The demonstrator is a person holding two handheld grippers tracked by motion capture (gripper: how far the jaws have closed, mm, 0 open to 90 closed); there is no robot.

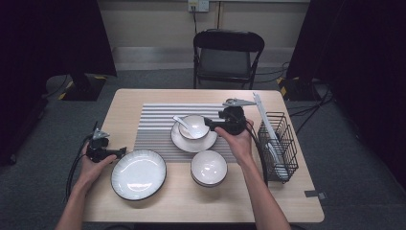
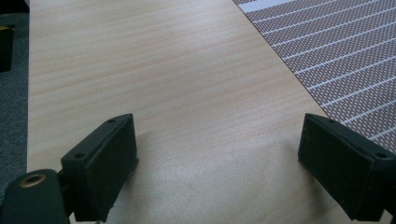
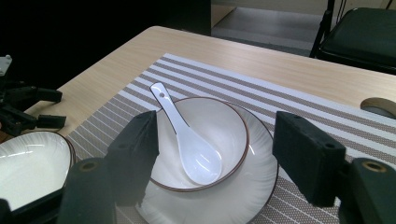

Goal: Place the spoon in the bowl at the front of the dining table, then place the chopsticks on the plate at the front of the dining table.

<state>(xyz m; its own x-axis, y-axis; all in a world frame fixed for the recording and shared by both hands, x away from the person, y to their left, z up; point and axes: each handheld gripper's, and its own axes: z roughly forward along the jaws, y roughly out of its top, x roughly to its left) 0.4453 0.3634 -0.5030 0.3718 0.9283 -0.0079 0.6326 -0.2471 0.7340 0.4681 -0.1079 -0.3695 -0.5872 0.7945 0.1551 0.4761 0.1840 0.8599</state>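
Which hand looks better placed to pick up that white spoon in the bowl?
The right. The right gripper hangs open just before the spoon in the bowl, while the left gripper sits open over bare table, far off.

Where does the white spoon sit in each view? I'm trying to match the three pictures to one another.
High view: the white spoon lies in the small bowl at the centre of the striped placemat.
Right gripper view: the spoon is in the middle, between the open jaws, handle pointing up and left.
Left gripper view: bare table and a corner of the placemat; no spoon.
Shared landmark: the striped placemat.
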